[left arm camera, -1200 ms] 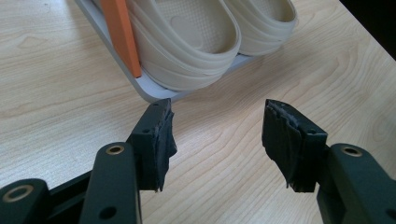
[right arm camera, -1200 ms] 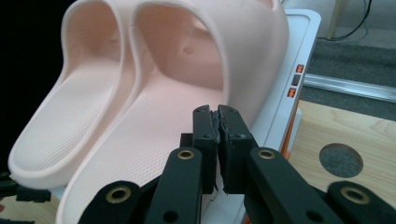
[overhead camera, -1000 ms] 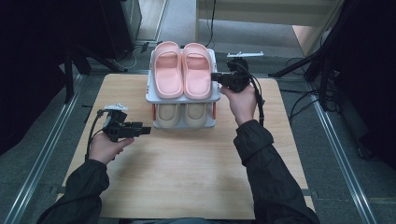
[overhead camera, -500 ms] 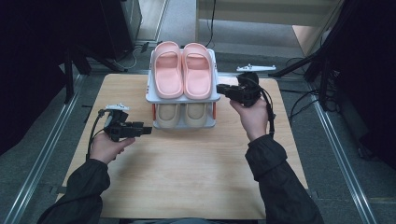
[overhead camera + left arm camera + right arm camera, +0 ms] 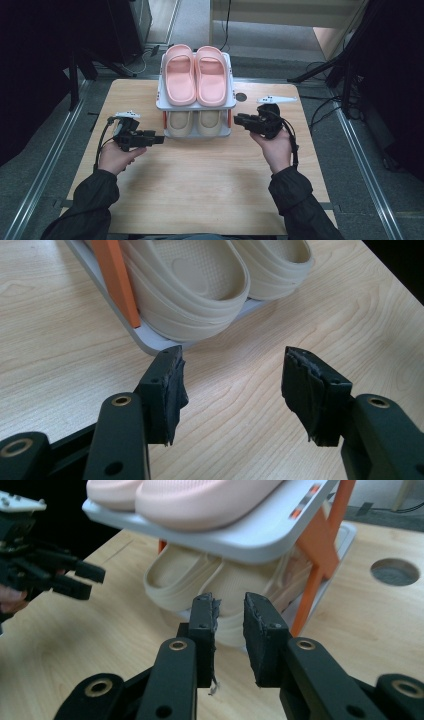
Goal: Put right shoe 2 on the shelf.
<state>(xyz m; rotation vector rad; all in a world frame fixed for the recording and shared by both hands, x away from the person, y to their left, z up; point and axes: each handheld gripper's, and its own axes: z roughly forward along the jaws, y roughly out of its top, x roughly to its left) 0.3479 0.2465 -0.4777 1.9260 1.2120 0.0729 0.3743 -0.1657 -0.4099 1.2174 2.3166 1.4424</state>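
Observation:
A white two-tier shoe rack [image 5: 196, 106] with orange posts stands at the back middle of the wooden table. Pink slippers [image 5: 196, 75] lie on its top shelf and beige slippers [image 5: 192, 122] on the lower one. My left gripper [image 5: 156, 139] rests left of the rack, open wide with nothing between its jaws [image 5: 232, 385], facing the beige slippers [image 5: 195, 285]. My right gripper [image 5: 238, 120] hangs just right of the lower tier. Its jaws [image 5: 231, 625] have just been opening, show a narrow gap and hold nothing. They aim at the beige slippers [image 5: 200, 585], below the top shelf [image 5: 240, 535].
A round hole [image 5: 241, 97] is cut in the table right of the rack. Bare wood [image 5: 200, 180] stretches in front of the rack. Metal rails run along both table sides, with dark stands and cables beyond.
My right gripper came down from beside the top shelf to the lower tier's level, drifting right and nearer the person, and its jaws parted slightly. The left gripper stayed put.

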